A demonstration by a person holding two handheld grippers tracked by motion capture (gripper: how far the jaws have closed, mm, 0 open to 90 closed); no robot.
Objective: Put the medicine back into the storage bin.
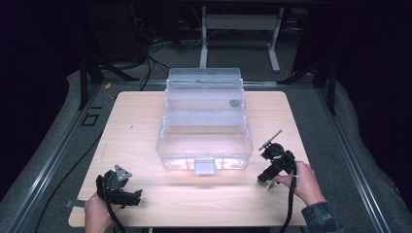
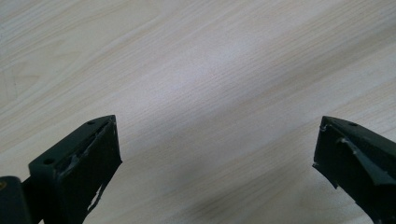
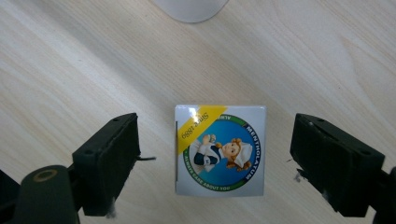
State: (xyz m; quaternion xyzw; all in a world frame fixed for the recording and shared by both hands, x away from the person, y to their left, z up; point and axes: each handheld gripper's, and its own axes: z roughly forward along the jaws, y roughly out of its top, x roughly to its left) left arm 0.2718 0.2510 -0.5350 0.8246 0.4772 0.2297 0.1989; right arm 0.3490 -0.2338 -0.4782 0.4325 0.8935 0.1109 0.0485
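Left gripper (image 1: pixel 127 193) is idling over bare table (image 2: pixel 196 70), jaws spread wide around nothing. Right gripper (image 3: pixel 215 158) is straddling the small Mentholatum box (image 3: pixel 220 149) lying flat beside the clear open bin (image 1: pixel 204 145), pads not touching it. Grasp and any placing are pending.

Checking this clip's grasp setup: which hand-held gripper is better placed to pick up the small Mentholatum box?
Right. The right hand-held gripper already straddles the Mentholatum box, jaws open on either side without touching it. The left hand-held gripper faces bare table.
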